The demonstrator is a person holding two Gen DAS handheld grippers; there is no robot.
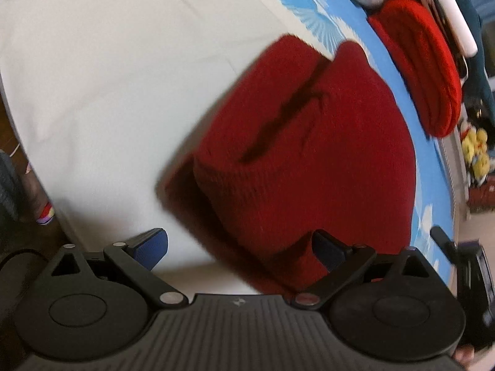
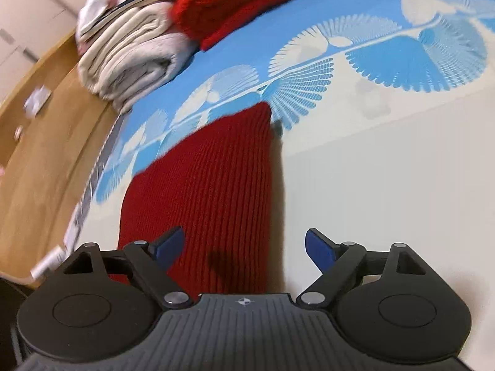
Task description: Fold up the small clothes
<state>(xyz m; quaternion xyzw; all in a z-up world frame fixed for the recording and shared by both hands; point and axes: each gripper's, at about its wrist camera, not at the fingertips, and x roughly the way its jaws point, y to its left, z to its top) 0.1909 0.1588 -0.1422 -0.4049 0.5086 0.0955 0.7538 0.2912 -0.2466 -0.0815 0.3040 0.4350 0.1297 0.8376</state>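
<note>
Your left gripper [image 1: 239,249] and right gripper [image 2: 243,249] both stand spread wide, grasping nothing. The dark red knit hat [image 1: 306,154] lies on the bed sheet [image 1: 108,77], straddling the border between its white part and blue patterned part, clear of the folded stack [image 2: 133,52] beyond it, presumably so you have room to fold. A crease runs across the hat; blur leaves it unclear whether this is a finished fold. A second red knit piece [image 1: 423,71] rests against that stack.

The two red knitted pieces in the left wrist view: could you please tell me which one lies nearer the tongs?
The darker red knit, spread right before the open left tongs; the brighter red one sits folded farther back by the pile.
</note>
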